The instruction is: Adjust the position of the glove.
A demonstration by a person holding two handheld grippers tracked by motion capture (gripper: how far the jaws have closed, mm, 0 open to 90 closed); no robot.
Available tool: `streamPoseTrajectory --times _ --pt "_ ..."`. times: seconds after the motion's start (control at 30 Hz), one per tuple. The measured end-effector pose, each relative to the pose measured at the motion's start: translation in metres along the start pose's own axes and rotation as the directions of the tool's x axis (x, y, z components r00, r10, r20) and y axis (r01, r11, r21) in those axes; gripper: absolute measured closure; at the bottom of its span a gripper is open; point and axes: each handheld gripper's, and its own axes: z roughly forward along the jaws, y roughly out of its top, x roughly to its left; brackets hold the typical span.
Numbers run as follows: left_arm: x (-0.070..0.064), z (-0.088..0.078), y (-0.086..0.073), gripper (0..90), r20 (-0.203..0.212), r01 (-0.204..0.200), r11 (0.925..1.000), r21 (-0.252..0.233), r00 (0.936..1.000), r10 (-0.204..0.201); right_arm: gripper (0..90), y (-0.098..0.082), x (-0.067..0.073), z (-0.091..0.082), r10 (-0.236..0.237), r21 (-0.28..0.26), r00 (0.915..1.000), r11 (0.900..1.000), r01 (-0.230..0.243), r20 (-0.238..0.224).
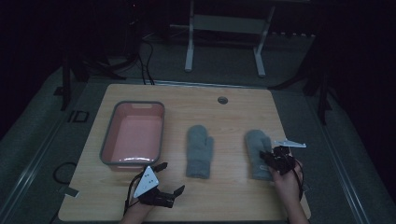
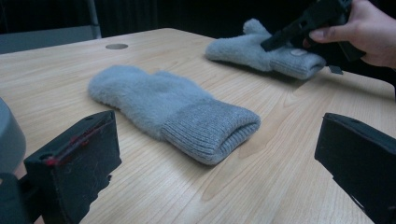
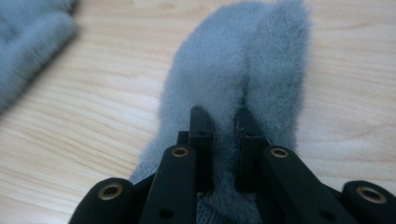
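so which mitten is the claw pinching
The right mitten, nearest the table's right edge: the right claw is shut on it. The middle mitten lies untouched.

Black jaws, brass-ringed screw holes

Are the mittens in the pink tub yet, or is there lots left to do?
Nothing is done yet: the pink tub is empty. The right hand-held gripper pinches the right grey mitten, which lies on the table. The middle grey mitten lies untouched, and the left hand-held gripper waits open. Probably both mittens go in.
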Motion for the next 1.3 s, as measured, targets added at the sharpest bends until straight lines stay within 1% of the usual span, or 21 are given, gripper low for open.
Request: streamPoseTrajectory --times 0.03,0.13,0.27,0.4,0.47,0.53,0.63,0.7,0.73,0.77,0.8,0.83,0.9,0.97,1.07,1.17,1.27,1.3 --pt "0.0 0.0 0.0 0.3 -0.001 0.001 1.0 -0.001 1.0 -0.001 81.4 0.005 0.005 -0.004 0.006 -0.015 1.0 1.0 -0.006 0.001" --pt "0.0 -0.001 0.0 0.4 -0.006 0.002 1.0 -0.001 1.0 -0.002 81.3 0.013 0.014 -0.011 0.004 -0.03 1.0 1.0 -0.004 0.008" --pt "0.0 -0.001 0.0 0.3 0.0 0.005 1.0 -0.006 1.0 -0.005 81.3 0.024 0.024 -0.019 0.006 -0.059 0.9999 0.998 -0.005 0.014" --pt "0.0 -0.001 0.0 0.4 -0.007 0.0 1.0 -0.005 1.0 0.0 81.2 0.034 0.034 -0.023 0.018 -0.071 0.9998 0.997 -0.018 -0.01" --pt "0.0 -0.001 0.0 0.4 -0.006 -0.004 1.0 0.003 1.0 0.004 81.2 0.038 0.041 -0.023 0.012 -0.074 0.9999 0.997 -0.012 -0.011" --pt "0.0 -0.001 0.0 0.4 -0.006 -0.006 1.0 0.005 1.0 0.006 81.1 0.042 0.049 -0.023 -0.004 -0.077 1.0 0.997 0.003 -0.009" --pt "0.0 -0.001 0.0 0.4 -0.005 -0.007 1.0 0.004 1.0 0.007 81.2 0.047 0.062 -0.022 -0.03 -0.092 0.9995 0.995 0.03 0.011" --pt "0.0 -0.001 0.0 0.4 -0.006 -0.009 1.0 0.004 0.9999 0.009 81.2 0.051 0.069 -0.021 -0.024 -0.097 0.9997 0.995 0.024 -0.007" --pt "0.0 -0.001 0.0 0.3 -0.006 -0.008 1.0 0.003 0.9999 0.008 81.2 0.053 0.073 -0.021 -0.025 -0.1 0.9996 0.995 0.023 -0.011" --pt "0.0 -0.001 0.0 0.3 -0.006 -0.008 1.0 0.003 0.9999 0.008 81.2 0.053 0.073 -0.021 -0.025 -0.1 0.9996 0.995 0.023 -0.011" --pt "0.0 -0.001 0.0 0.3 -0.006 -0.009 1.0 0.003 0.9999 0.009 81.2 0.056 0.077 -0.02 -0.028 -0.101 0.9994 0.995 0.026 -0.019" --pt "0.0 -0.001 0.0 0.4 -0.007 -0.011 0.9999 0.006 0.9999 0.011 81.1 0.061 0.086 -0.019 -0.042 -0.112 0.9987 0.993 0.039 -0.03" --pt "0.0 -0.001 0.0 0.4 -0.011 -0.017 0.9998 0.011 0.9998 0.017 81.1 0.064 0.094 -0.018 -0.049 -0.115 0.9974 0.992 0.043 -0.054" --pt "0.0 -0.001 0.0 0.4 -0.012 -0.022 0.9997 0.01 0.9997 0.022 81.1 0.068 0.103 -0.016 -0.054 -0.119 0.9962 0.992 0.046 -0.068" --pt "0.0 -0.001 0.0 0.4 -0.013 -0.019 0.9998 0.007 0.9997 0.019 81.1 0.073 0.117 -0.012 -0.059 -0.123 0.9939 0.991 0.047 -0.093" --pt "0.0 -0.002 0.0 0.4 -0.012 -0.018 0.9998 0.004 0.9998 0.018 81.0 0.076 0.129 -0.007 -0.057 -0.12 0.9924 0.992 0.043 -0.109" --pt "0.0 -0.002 0.001 0.4 -0.011 -0.018 0.9998 0.001 0.9998 0.018 80.9 0.078 0.142 0.0 -0.056 -0.106 0.9901 0.993 0.043 -0.128" --pt "0.0 -0.003 0.001 0.3 -0.014 -0.021 0.9998 0.0 0.9997 0.021 80.9 0.078 0.146 0.003 -0.056 -0.1 0.9884 0.994 0.042 -0.141"
